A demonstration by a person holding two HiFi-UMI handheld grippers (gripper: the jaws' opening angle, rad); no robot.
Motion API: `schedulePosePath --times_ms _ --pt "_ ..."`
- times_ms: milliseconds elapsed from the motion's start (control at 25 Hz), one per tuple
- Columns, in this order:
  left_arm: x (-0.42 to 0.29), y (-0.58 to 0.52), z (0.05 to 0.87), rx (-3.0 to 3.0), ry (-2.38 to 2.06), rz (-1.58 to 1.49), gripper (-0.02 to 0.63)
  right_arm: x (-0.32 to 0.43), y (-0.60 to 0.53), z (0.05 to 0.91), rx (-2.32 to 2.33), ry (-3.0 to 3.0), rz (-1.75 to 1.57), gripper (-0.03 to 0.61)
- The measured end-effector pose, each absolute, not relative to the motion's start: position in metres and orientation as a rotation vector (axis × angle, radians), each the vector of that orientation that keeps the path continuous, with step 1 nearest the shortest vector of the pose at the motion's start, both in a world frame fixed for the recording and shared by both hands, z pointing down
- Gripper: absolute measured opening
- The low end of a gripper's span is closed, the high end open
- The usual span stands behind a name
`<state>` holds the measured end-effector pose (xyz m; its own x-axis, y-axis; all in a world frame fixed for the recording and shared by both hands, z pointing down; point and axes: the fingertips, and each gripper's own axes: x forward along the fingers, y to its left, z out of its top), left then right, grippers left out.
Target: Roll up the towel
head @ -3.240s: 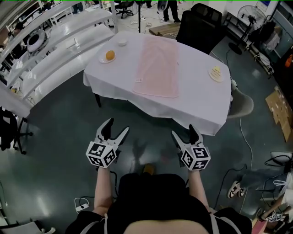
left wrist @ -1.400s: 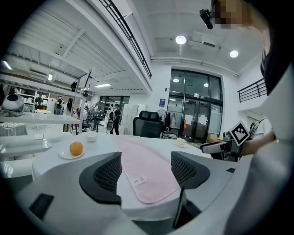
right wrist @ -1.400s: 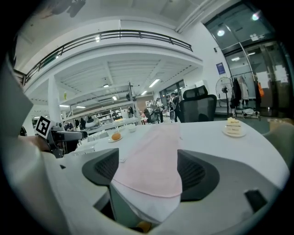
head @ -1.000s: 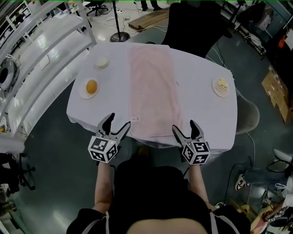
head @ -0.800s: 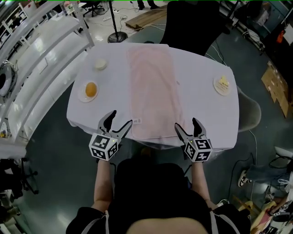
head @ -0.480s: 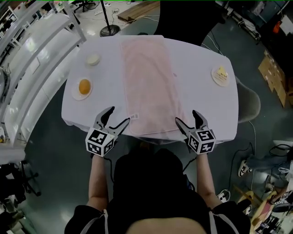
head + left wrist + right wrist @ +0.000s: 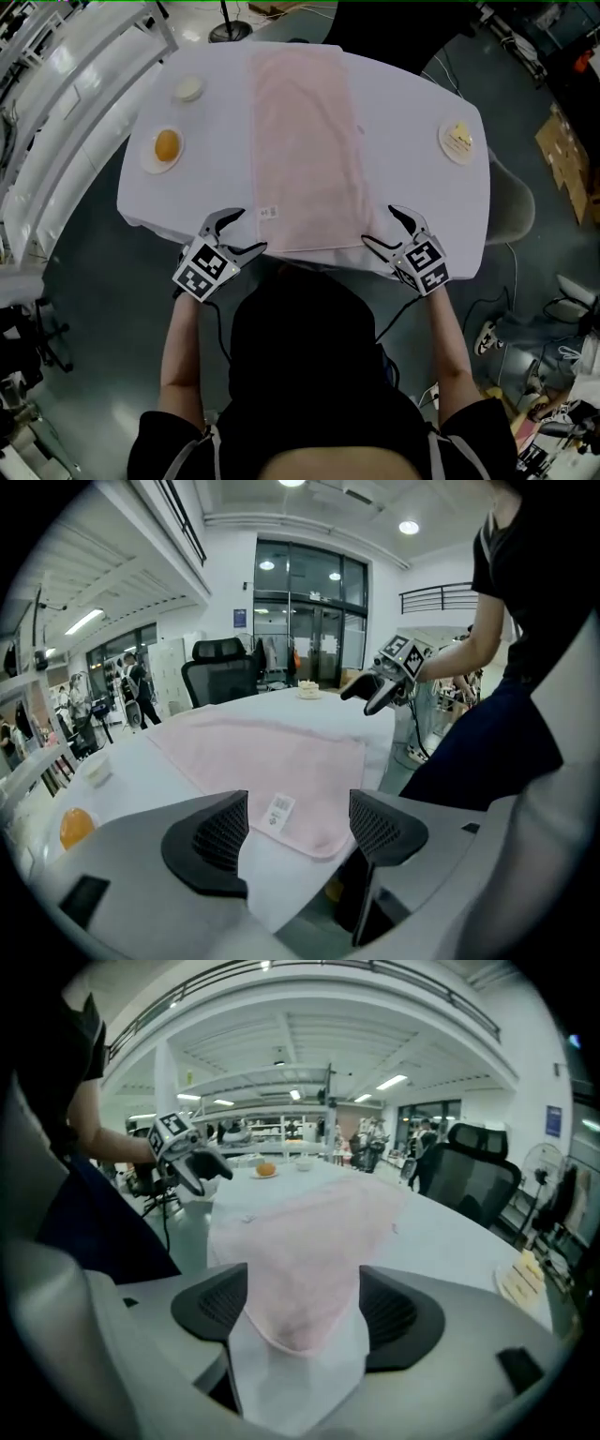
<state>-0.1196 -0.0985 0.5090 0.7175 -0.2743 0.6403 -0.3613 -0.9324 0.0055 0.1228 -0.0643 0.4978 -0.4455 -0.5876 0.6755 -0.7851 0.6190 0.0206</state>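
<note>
Lengthwise down the middle of the white-clothed table (image 7: pixel 412 178) lies the pink towel (image 7: pixel 305 141). It is a long, soft rectangle, spread flat with faint ripples in its nap. Its near short edge runs along the table's near side, where the cloth drapes over. A small white label (image 7: pixel 266 212) is stitched at its near left corner.

The left gripper (image 7: pixel 248 232) hangs just outside that corner with its dark, ribbed pads apart and empty. In its own view the labelled corner shows through the gap. The right gripper (image 7: pixel 378 225) is at the near right corner. Its jaws have just been closing a little, yet they remain wide. The towel's rounded corner shows between them, and the pads do not seem to touch it.

The person's head (image 7: pixel 300 319) hides the table edge between the two grippers.

A round plate (image 7: pixel 161 150) on the left holds an orange ball, probably fruit. Beyond it is a small pale dish (image 7: pixel 188 88) whose contents cannot be made out. Another plate (image 7: pixel 457 139) on the right carries a yellow piece.
</note>
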Motion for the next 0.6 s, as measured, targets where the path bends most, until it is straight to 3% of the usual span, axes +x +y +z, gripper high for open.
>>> schedulePosePath --times_ms 400,600 --pt "-0.11 -0.065 0.553 2.79 -0.359 1.472 0.342 0.121 -0.027 0.544 0.463 -2.055 0.118 0.378" --pt "-0.114 -0.059 0.578 2.799 -0.272 1.7 0.258 0.128 -0.023 0.563 0.381 -2.042 0.067 0.379"
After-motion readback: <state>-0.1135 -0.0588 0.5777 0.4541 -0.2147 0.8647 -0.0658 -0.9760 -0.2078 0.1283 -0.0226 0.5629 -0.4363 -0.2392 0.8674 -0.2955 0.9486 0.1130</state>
